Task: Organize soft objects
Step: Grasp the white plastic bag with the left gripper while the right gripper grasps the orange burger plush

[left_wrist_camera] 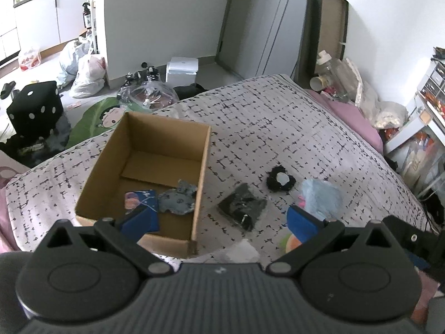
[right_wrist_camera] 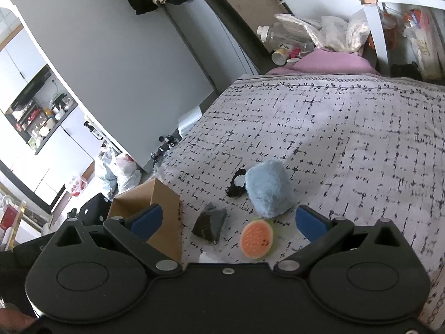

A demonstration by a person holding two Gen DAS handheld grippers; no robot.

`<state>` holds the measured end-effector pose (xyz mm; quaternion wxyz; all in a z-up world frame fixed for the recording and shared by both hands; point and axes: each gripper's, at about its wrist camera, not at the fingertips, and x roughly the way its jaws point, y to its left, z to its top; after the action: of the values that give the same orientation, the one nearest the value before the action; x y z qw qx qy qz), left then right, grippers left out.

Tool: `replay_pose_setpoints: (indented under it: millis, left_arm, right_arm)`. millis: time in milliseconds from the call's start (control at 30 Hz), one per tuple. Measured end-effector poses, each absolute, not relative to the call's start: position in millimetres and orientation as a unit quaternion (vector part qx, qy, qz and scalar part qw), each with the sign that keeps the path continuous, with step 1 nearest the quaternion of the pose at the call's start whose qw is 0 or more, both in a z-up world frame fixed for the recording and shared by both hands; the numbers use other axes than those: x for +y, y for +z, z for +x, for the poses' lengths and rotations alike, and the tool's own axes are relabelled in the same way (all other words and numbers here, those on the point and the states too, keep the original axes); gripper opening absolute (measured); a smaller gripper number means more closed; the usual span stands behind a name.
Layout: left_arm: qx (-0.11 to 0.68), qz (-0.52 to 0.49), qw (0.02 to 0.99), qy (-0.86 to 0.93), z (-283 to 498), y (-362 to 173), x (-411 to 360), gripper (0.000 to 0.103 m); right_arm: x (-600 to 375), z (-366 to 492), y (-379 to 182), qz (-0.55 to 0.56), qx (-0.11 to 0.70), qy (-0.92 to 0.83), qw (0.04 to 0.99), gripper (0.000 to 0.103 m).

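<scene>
**Soft items on bed, both grippers empty**

Left gripper [left_wrist_camera: 219, 220] and right gripper [right_wrist_camera: 228, 220]: fingers spread wide, holding nothing. Cardboard box [left_wrist_camera: 111, 150] holds a printed pouch [left_wrist_camera: 140, 199] and crumpled grey cloth [left_wrist_camera: 178, 201]. On the quilt [right_wrist_camera: 333, 139]: fluffy blue plush [right_wrist_camera: 268, 192], black scrunchie [left_wrist_camera: 279, 183], round orange pad [right_wrist_camera: 256, 239], dark bagged fabric [left_wrist_camera: 242, 208]

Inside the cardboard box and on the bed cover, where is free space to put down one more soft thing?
In the cardboard box, the far half of the floor is bare; the near end holds a blue printed pouch and a grey cloth piece. The bed cover is free beyond the black scrunchie. It is crowded between the box and the light blue plush.
</scene>
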<state>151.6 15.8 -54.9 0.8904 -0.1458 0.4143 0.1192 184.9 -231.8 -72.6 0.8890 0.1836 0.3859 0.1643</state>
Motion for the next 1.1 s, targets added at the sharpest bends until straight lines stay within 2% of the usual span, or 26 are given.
replay_pose_setpoints:
  millis: [533, 733, 1100]
  left_arm:
    - [0.423, -0.144, 0.887, 0.115, 174.7, -70.0, -11.9, 0.102]
    - [0.442, -0.156, 0.877, 0.108, 183.5, -90.0, -18.2, 0.099]
    - [0.498, -0.208, 0.833, 0.121, 197.8, -146.4, -21.6, 0.077]
  right_arm:
    - [-250.9, 219.1, -97.8, 0.174, 0.433, 0.193, 0.863, 0.102]
    - [-251.1, 230.3, -122.4, 0.21, 0.473, 0.194, 0.833, 0.096]
    - [-244.8, 248.8, -155.4, 0.231, 0.523, 0.186, 0.799, 0.092]
